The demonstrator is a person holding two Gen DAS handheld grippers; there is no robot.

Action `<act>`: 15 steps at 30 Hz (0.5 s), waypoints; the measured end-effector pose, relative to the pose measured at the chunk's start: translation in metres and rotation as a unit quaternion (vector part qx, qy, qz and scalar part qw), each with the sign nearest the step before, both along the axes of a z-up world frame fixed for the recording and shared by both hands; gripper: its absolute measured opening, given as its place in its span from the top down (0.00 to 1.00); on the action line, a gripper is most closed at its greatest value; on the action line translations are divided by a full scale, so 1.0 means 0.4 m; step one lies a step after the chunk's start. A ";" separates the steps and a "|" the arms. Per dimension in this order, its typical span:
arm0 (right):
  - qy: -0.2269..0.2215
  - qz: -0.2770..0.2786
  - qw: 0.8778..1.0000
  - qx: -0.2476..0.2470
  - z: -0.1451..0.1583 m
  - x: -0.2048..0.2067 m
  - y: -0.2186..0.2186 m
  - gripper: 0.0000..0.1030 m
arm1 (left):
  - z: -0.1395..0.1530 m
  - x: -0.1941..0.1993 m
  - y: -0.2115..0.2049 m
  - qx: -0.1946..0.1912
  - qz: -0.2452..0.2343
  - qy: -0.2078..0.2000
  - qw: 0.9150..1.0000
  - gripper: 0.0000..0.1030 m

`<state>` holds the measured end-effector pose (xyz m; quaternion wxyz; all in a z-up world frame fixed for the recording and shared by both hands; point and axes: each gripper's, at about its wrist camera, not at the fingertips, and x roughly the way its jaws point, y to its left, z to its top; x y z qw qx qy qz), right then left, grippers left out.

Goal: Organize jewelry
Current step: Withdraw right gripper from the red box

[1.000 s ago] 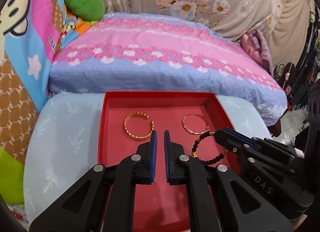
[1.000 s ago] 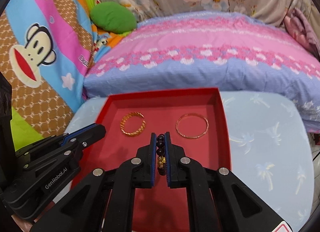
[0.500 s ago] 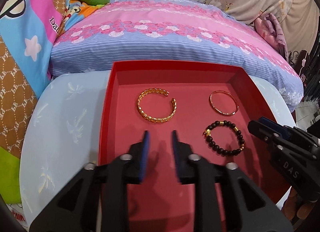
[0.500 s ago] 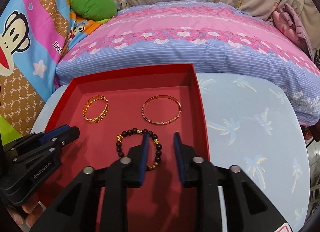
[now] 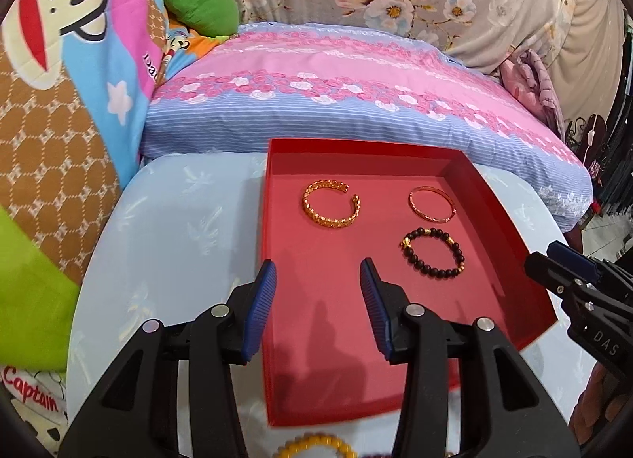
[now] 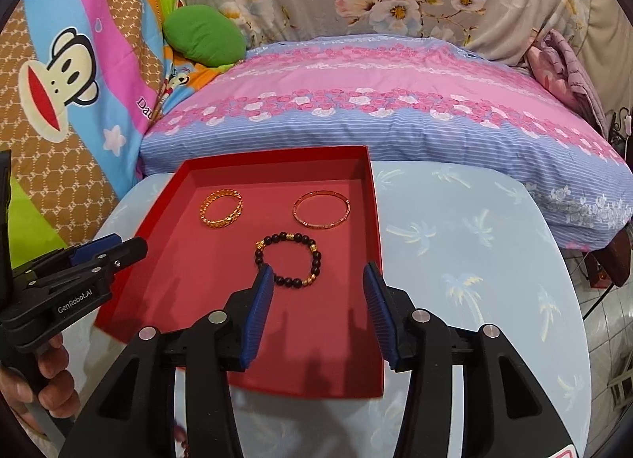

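A red tray sits on a pale blue table. In it lie an open gold cuff bracelet, a thin gold bangle and a black bead bracelet. My left gripper is open and empty above the tray's near left part. My right gripper is open and empty just behind the bead bracelet. A yellow bead bracelet lies on the table before the tray, partly hidden.
A pink and blue striped cushion lies right behind the table. A cartoon monkey blanket and a green pillow are at the left. The table edge falls off at the right.
My right gripper let go of the black bead bracelet in the tray, opened wide and drew back. My left gripper also opened and drew back and up.
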<state>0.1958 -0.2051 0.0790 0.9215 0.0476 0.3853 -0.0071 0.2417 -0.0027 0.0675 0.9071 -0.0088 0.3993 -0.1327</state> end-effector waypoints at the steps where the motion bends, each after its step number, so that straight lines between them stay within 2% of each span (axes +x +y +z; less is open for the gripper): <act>1: -0.004 -0.001 1.000 -0.004 0.004 -0.015 0.003 0.55 | 0.004 -0.014 0.006 0.000 0.002 -0.002 1.000 0.59; 9: -0.020 0.003 0.999 -0.036 0.018 -0.139 0.040 0.54 | -0.005 -0.136 0.058 0.010 0.009 0.002 1.000 0.59; 15: -0.010 0.001 1.000 -0.017 0.008 -0.186 0.039 0.54 | -0.058 -0.211 0.094 0.017 0.014 0.027 0.999 0.59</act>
